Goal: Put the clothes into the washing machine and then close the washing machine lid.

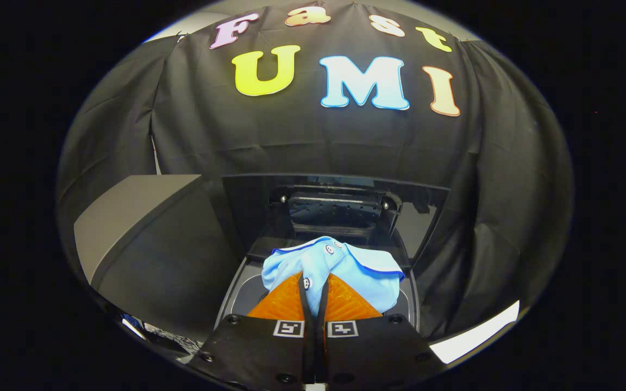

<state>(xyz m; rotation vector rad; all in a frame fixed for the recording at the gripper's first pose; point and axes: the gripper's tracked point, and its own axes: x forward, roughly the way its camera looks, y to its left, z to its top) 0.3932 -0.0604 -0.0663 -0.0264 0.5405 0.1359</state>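
A light blue garment [345, 269] with small white buttons and a darker blue trim hangs bunched from my gripper [315, 288], whose fingers are shut on a fold of it. It is held over the round opening of the dark washing machine [237, 296], just above the rim. The machine's lid [340, 209] stands raised upright behind the opening, its glossy underside facing me. The drum inside is hidden by the cloth and my fingers.
A grey box-like cabinet [139, 217] stands to the left of the machine, close to its side. Black cloth walls close in behind and to the right. A pale strip of floor or ledge [476, 336] shows at the lower right.
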